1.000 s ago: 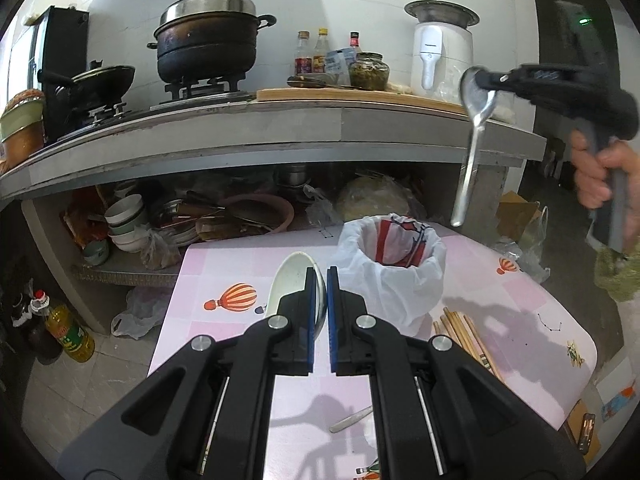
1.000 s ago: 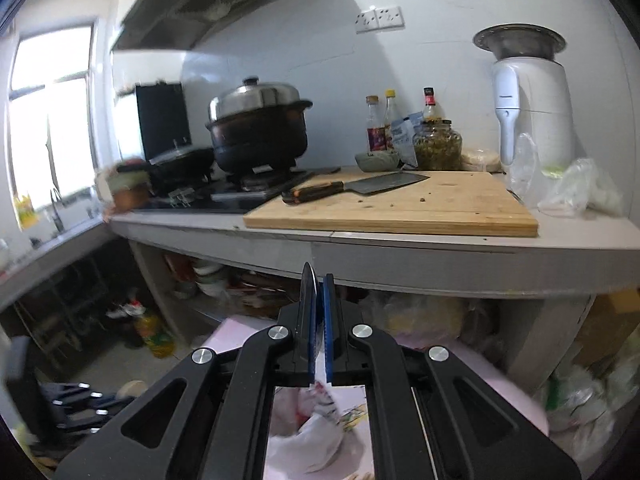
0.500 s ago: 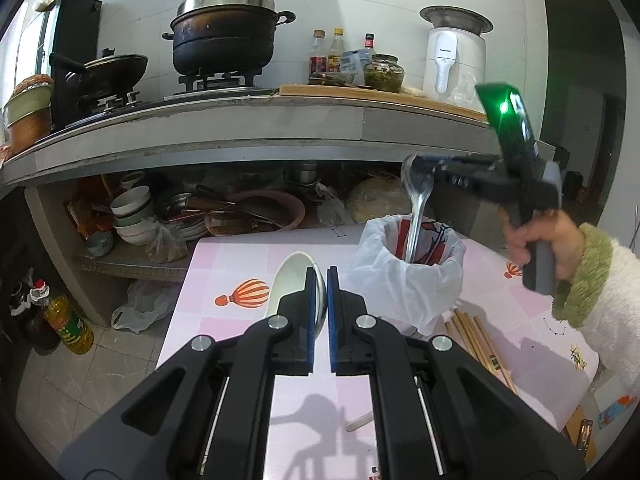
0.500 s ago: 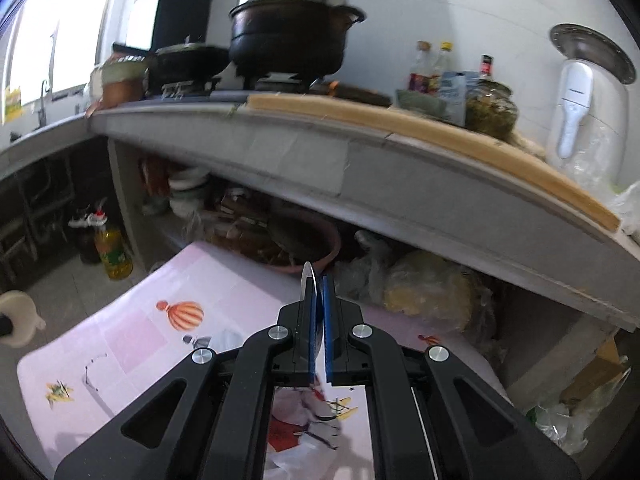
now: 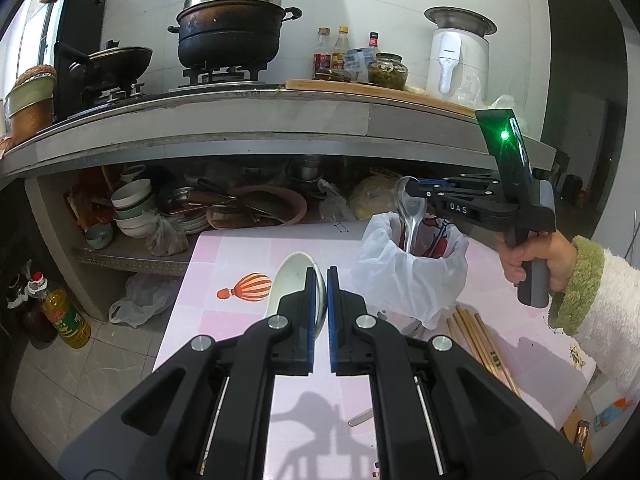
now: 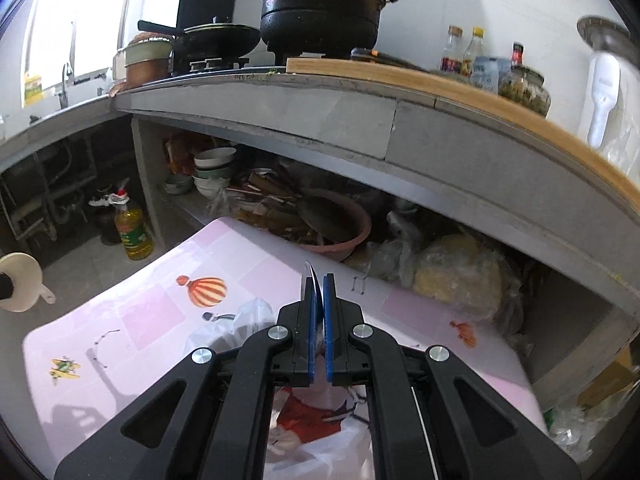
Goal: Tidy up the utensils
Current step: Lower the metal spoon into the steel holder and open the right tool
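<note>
only "oas" on right gripper [image 5: 412,192], spoon [image 5: 410,216]

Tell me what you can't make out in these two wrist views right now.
- Metal spoon: its handle end is hidden inside the bagged container, left wrist view.
- Bagged container: mostly hidden under the right gripper, right wrist view.
- White bowl: its near rim is covered by the left gripper.
- Utensil on the table: only a tip shows past that gripper's body.

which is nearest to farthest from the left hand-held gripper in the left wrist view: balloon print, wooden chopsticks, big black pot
1. balloon print, on the tablecloth just left of the left hand-held gripper.
2. wooden chopsticks, on the table to its right.
3. big black pot, far back on the stove.
</note>
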A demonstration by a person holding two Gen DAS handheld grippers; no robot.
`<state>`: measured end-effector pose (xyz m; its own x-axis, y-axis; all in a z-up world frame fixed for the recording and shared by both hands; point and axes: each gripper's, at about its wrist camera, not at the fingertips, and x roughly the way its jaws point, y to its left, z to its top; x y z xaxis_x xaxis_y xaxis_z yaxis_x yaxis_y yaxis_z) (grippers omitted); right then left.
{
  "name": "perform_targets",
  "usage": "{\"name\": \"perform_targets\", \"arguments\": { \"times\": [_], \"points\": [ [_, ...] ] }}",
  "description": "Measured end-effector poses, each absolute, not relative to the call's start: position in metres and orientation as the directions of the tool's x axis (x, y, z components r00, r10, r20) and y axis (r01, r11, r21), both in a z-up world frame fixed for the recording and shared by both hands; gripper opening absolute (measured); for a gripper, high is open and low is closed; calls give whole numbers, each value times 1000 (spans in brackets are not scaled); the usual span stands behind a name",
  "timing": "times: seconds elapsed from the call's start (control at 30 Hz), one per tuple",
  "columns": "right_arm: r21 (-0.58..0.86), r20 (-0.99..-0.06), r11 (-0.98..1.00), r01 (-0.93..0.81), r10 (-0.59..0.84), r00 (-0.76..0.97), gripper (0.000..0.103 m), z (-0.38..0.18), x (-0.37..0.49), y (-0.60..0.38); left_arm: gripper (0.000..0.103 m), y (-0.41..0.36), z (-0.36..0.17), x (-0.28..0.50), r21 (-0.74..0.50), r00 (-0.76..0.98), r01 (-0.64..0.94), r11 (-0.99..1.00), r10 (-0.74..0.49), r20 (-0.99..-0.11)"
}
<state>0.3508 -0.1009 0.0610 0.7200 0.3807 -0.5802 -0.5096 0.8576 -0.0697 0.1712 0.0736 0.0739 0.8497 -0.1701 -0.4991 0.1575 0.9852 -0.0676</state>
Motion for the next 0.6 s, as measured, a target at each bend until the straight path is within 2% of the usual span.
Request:
{"name": "perform_targets", "arguments": {
  "times": [0.2,0.4,0.6],
  "points": [
    [-68,-597,818,-571,426,680,5,56,335,-100,4,74,74,169,-63,851,154,986,-165,-498],
    [-126,-634,794,-595,396,664,5,42,329,-91,4,72,75,167,-59,852,154,986,-163,-497],
    [-103,-654,797,-595,397,644,6,37,330,-92,4,70,76,164,-54,853,154,987,-160,-497]
  ]
}}
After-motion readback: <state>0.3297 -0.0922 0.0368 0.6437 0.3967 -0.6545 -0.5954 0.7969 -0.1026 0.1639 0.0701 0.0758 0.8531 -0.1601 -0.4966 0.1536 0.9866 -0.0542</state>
